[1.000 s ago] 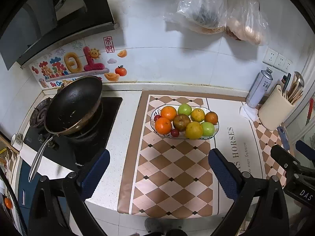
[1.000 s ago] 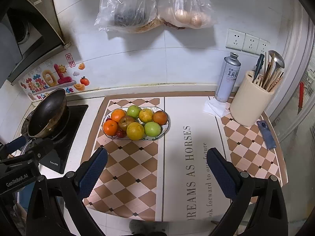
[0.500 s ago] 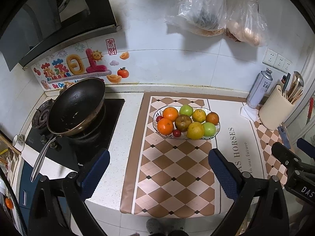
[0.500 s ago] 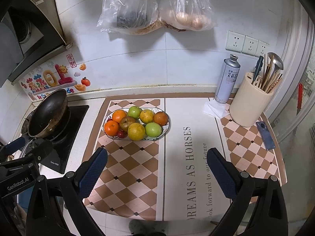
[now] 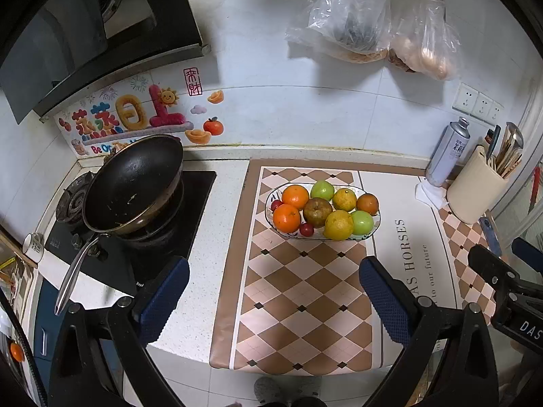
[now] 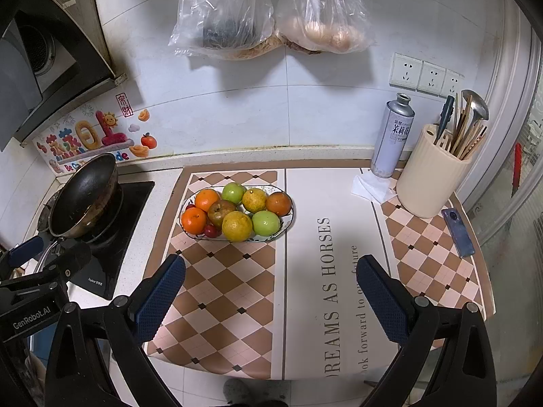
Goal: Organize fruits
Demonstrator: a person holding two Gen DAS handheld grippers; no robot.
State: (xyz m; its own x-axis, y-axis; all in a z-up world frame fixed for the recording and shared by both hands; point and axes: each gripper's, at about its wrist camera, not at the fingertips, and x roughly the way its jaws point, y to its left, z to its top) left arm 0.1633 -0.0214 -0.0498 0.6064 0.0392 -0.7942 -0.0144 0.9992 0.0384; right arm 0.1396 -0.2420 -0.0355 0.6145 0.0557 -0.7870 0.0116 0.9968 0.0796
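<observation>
All the fruit (image 5: pixel 322 208) sits heaped in the oval dish (image 5: pixel 371 230) on the checked mat (image 5: pixel 298 291), between the stove with its black pan (image 5: pixel 132 183) and the cream holder of utensils (image 6: pixel 431 179): oranges, green apples, a brown pear-like one in the middle and small red ones at the left edge. The left gripper (image 5: pixel 273 300) and right gripper (image 6: pixel 269 296) both hang above the front of the counter, fingers spread wide and holding nothing, well short of the dish. No fruit lies loose on the counter, so this fits either a pile waiting to be sorted or one gathered up already; the pictures do not settle which, and I would not name a next move from them alone
</observation>
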